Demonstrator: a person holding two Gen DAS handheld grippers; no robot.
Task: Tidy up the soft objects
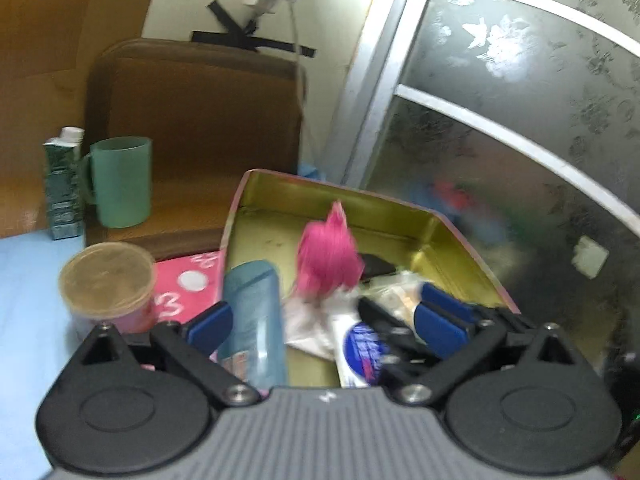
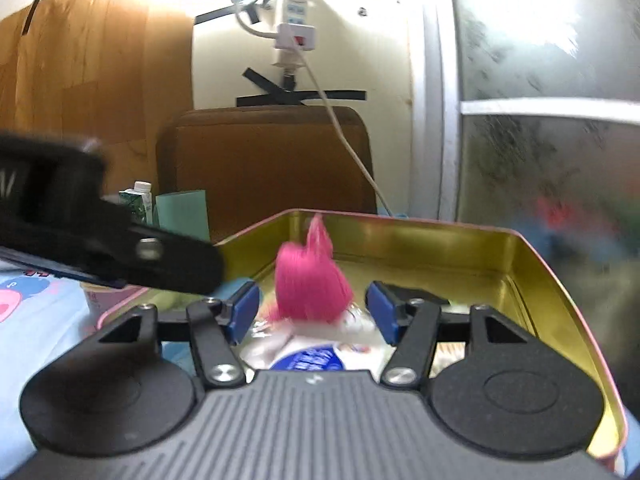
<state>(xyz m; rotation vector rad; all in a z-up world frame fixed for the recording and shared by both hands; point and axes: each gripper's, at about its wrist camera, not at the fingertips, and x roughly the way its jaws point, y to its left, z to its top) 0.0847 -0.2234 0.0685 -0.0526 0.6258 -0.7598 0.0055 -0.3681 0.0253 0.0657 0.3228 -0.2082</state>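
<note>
A gold-lined tin box holds a pink tufted toy, a white tube with blue print, a clear bag and a teal plastic bottle. My left gripper is open over the box's near part, its fingers either side of the bottle and tube. My right gripper is open with the pink toy between its blue pads; the pads are apart from it. The left gripper's body shows at the left of the right wrist view.
A lidded pink cup, a green mug and a green carton stand left of the box on a blue cloth. A brown tray leans on the wall. A frosted glass door is close on the right.
</note>
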